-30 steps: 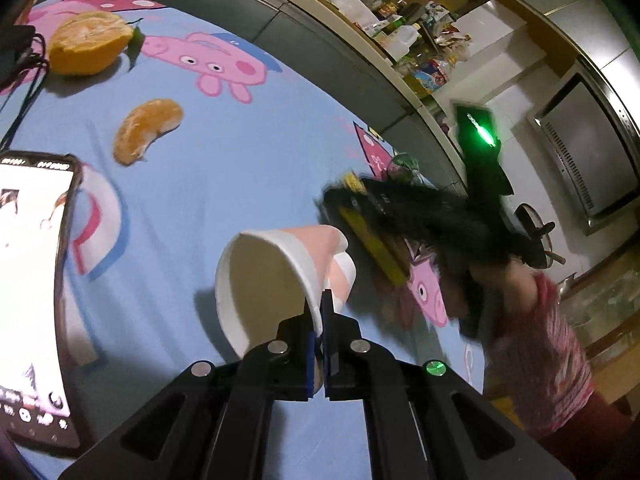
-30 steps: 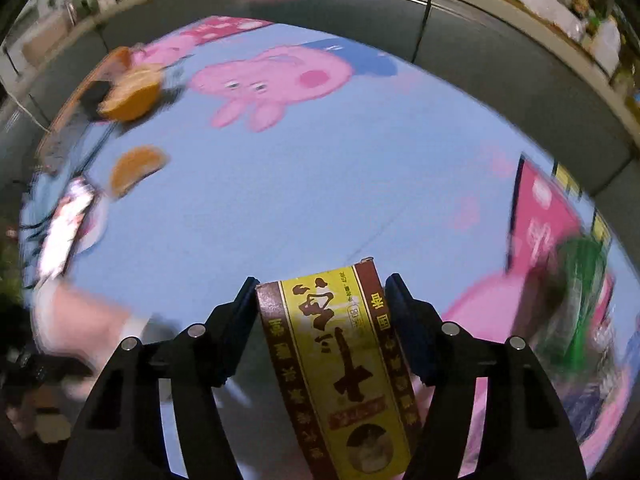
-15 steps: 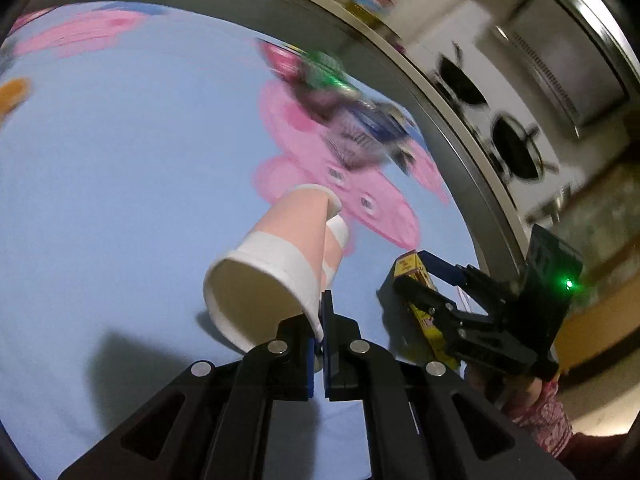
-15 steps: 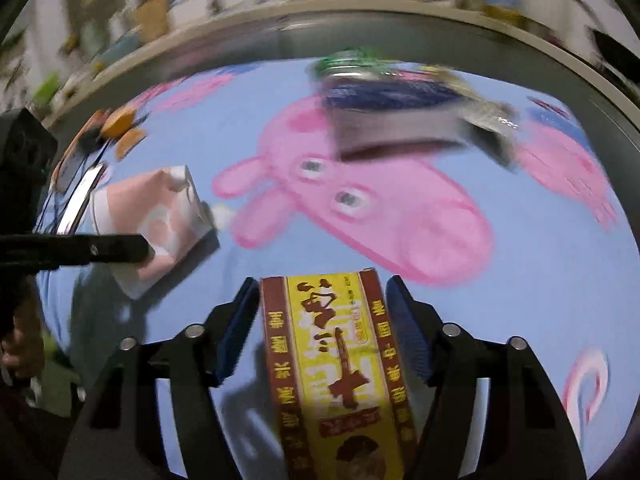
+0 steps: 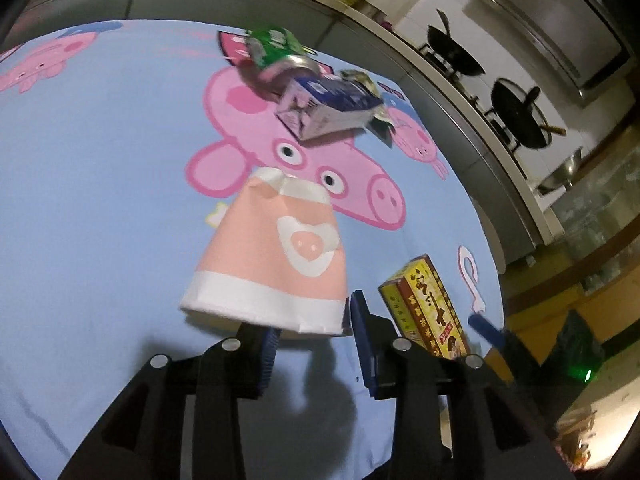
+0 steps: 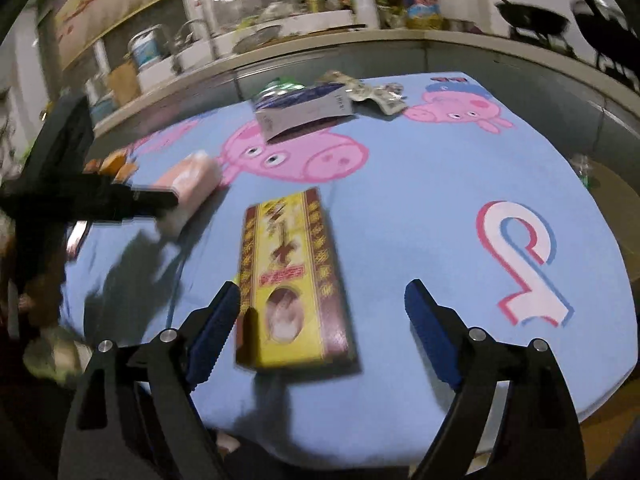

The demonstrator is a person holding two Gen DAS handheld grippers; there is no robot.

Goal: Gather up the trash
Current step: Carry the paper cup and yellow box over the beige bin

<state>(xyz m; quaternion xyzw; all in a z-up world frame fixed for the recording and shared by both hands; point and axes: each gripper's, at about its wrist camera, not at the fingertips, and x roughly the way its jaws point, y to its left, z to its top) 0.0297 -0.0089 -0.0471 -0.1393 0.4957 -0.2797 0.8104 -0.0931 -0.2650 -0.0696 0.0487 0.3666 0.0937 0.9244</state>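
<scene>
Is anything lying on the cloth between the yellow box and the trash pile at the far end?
Nothing visible. In the right wrist view the yellow box lies in front of the open right claw, and only bare blue cloth separates it from the trash pile. The paper cup sits off to the left.

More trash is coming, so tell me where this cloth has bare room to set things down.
Widest bare patch: the blue cloth to the right of the yellow box, up to the white letter print. Another lies left of the paper cup. Crowded: the far edge, where the blue-white carton, green packet and crumpled wrappers pile together.
</scene>
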